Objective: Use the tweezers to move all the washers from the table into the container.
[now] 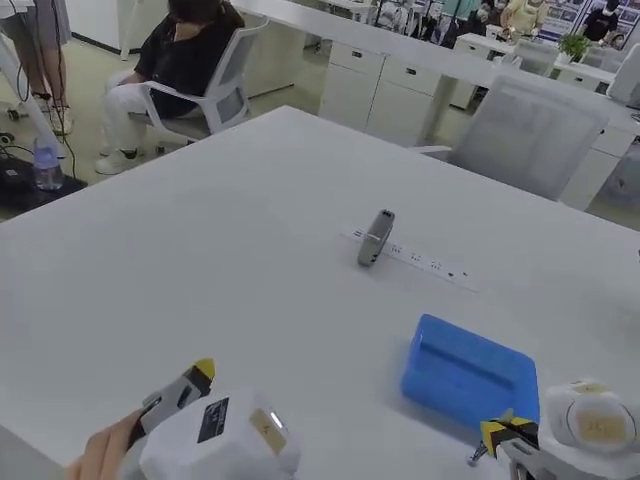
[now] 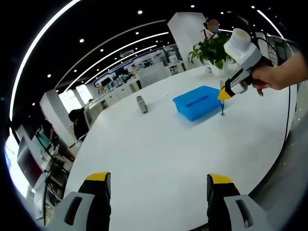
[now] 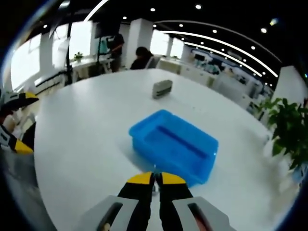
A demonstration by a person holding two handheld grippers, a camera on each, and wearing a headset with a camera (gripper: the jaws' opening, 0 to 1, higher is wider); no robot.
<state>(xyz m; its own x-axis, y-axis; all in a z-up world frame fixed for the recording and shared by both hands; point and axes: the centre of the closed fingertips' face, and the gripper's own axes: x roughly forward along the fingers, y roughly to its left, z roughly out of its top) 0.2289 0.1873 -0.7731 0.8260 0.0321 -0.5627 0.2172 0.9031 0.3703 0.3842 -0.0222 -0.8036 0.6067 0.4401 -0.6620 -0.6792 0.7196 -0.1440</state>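
A blue rectangular container (image 1: 465, 372) sits on the white table (image 1: 230, 260) toward the near right. My right gripper (image 1: 503, 433) hovers just in front of it, shut on thin metal tweezers (image 1: 474, 456) that point down at the table. In the right gripper view the container (image 3: 173, 144) lies straight ahead of the closed yellow-tipped right gripper (image 3: 155, 179). My left gripper (image 1: 195, 378) is low at the near left, held open over bare table. Its own view shows the left gripper (image 2: 159, 180) with jaws wide apart, the container (image 2: 196, 102) and the right gripper (image 2: 225, 94) with the tweezers (image 2: 222, 108).
A grey block-shaped device (image 1: 375, 238) rests on a white power strip (image 1: 430, 265) beyond the container. Office chairs (image 1: 530, 130) and a seated person (image 1: 180, 60) are past the far edge. A potted plant (image 3: 288, 130) stands to the right.
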